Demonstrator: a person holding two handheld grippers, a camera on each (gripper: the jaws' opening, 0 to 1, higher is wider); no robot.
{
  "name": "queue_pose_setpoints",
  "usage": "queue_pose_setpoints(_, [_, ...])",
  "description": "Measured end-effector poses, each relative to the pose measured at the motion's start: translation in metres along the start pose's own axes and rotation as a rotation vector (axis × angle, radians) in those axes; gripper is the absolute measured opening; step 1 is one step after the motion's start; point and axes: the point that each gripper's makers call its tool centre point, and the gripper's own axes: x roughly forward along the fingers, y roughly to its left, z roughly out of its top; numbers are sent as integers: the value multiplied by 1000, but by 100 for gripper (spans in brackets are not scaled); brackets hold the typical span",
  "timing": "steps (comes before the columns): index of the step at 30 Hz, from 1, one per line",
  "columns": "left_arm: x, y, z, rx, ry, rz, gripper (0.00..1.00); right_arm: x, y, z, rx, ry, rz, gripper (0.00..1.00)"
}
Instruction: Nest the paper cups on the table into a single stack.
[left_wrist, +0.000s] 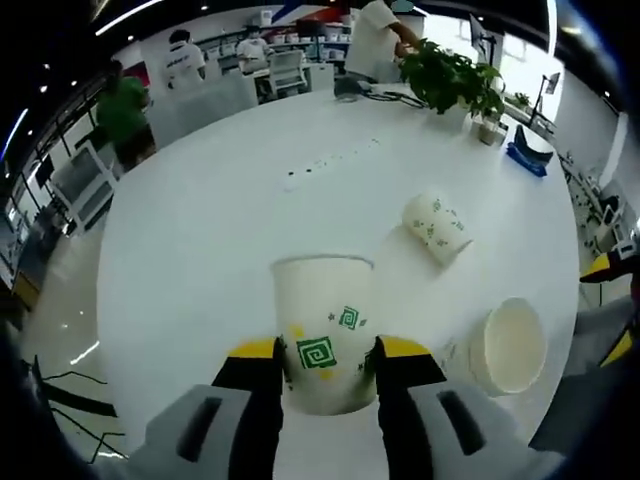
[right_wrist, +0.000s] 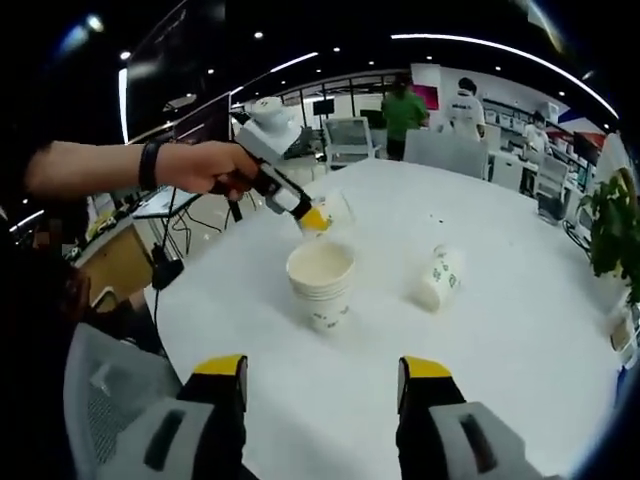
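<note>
Paper cup (left_wrist: 322, 335), white with green square-spiral marks, upright, mouth up, held between the yellow-tipped jaws of the left gripper (left_wrist: 328, 362); jaws closed against both its sides, its base hidden behind them. In the right gripper view the same cup (right_wrist: 335, 211) shows partly hidden behind that gripper's yellow tip (right_wrist: 313, 219), raised above the stack, with a person's hand (right_wrist: 205, 166) on the gripper handle.

Right gripper (right_wrist: 323, 380): jaws set wide apart, nothing between them, bare bench (right_wrist: 330, 420) below.

Stack of cups (right_wrist: 321, 284): several nested, upright on the white bench, mouth open upward; exact count hard to make out. In the left gripper view the stack (left_wrist: 503, 347) sits right of the held cup, seen from above.

Loose cup (right_wrist: 439, 277): lying on its side on the bench, apart from the stack, green marks on its wall; also seen beyond the held cup in the left gripper view (left_wrist: 437, 227).

Potted plant (left_wrist: 452, 78): far edge of bench, pot partly cut off.

Chairs (left_wrist: 203, 105), desks and several people (left_wrist: 184, 58): beyond the bench, small and blurred.
</note>
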Motion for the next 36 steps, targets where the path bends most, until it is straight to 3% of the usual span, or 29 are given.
queue_pose_setpoints(4, [-15,-5,-4,2,-28,15,34,2,1,9,-10,-10,13,59])
queue_pose_setpoints(8, [-28,-12,-5,61,-55,30,35,6,2,19,-1,-24,32,59])
queue_pose_setpoints(11, [-39,-26,2,78,-142,-25,35,10,8,23,-16,-14,50,59])
queue_pose_setpoints(13, [-51,-30,-4,102,-140,-16,35,11,10,29,-36,-18,58,59])
queue_pose_setpoints(27, [-77,-43,-20,191,-233,-5,35,26,22,74,-68,-54,127,58])
queue_pose_setpoints(32, [-87,-61,-23,251,-260,-3,35,28,34,90,-46,-88,168,58])
queue_pose_setpoints(35, [-97,-77,-18,278,-325,-28,35,29,38,100,-28,-105,186,58])
queue_pose_setpoints(36, [-99,-82,-21,290,-320,-24,35,34,37,102,-22,-115,203,57])
